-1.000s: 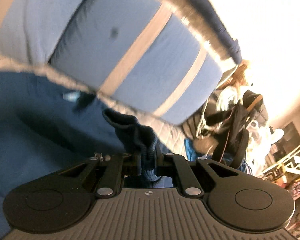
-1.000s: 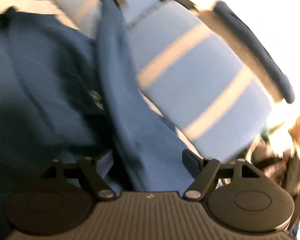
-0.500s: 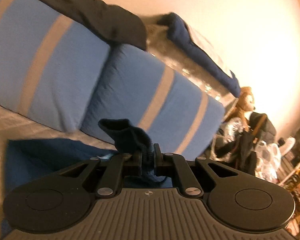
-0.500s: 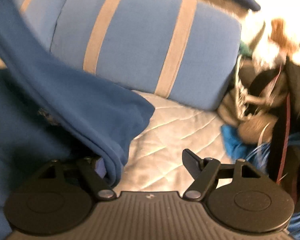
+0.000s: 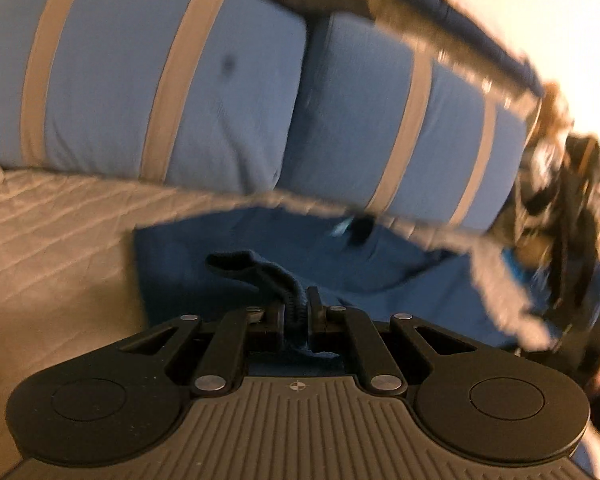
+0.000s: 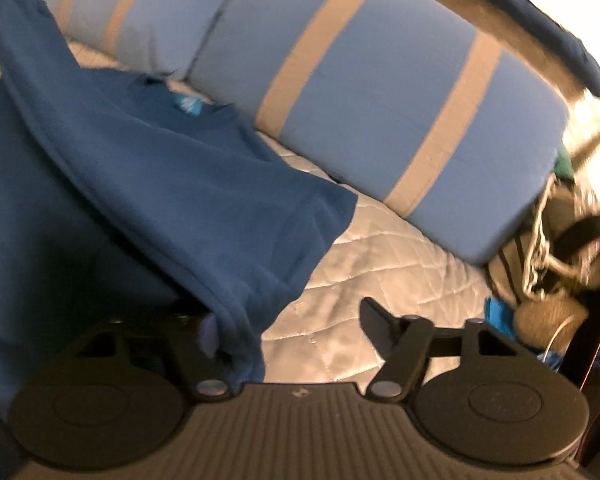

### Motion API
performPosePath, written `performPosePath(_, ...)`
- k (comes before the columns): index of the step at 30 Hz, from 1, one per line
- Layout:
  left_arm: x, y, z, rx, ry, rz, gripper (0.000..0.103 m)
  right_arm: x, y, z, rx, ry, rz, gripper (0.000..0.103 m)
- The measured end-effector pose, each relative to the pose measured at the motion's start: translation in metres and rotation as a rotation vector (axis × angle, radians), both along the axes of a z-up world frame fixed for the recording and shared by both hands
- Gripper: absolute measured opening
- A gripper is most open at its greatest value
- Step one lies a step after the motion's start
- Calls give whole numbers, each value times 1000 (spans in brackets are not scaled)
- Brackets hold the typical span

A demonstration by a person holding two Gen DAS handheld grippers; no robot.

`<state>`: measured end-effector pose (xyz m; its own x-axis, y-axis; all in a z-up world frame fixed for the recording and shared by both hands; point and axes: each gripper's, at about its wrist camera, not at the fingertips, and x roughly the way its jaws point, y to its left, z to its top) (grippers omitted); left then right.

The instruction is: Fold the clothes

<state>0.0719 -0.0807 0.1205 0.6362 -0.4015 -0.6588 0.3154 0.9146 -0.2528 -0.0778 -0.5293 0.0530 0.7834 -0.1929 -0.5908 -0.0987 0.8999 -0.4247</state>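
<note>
A dark blue shirt [image 5: 260,240] lies on the quilted bed cover [image 5: 40,220] in front of the pillows. My left gripper [image 5: 298,312] is shut on a bunched, ribbed edge of it, which sticks up between the pads. In the right wrist view the same shirt [image 6: 180,184] stretches as a taut fold from the upper left down onto my right gripper [image 6: 292,320]. The cloth drapes over and hides the left finger, and the right finger [image 6: 374,316] stands bare and apart from it. These jaws are closing, with the cloth's edge just inside the gap.
Two blue pillows with beige stripes [image 5: 180,80] lean along the back of the bed, also in the right wrist view as striped pillows [image 6: 380,100]. Bags, cables and clutter [image 6: 560,240] pile up past the bed's right end. Bare quilt [image 6: 380,248] lies right of the shirt.
The left gripper has swung and dipped with the fabric still pinched, so more of the flat shirt shows below it. The right view has shifted left, with the fold still draped over its left finger.
</note>
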Motion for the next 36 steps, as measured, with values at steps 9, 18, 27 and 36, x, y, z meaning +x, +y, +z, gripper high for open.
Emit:
performPosePath(9,-7,3,-53,175,94,-71,10,-7,20,1,-74,2,56,47)
performPosePath(18,-14,-11,-58,346,115,-133,12,-12,25,-3,-89,9,65,41)
performPosePath(27,-24,-4,-70,443,180,-155,35,-20,31,3,-163,43,107,76)
performPosePath(36,-52,22,-43,409,107,-54,44,-31,18,44,44,6,128,89)
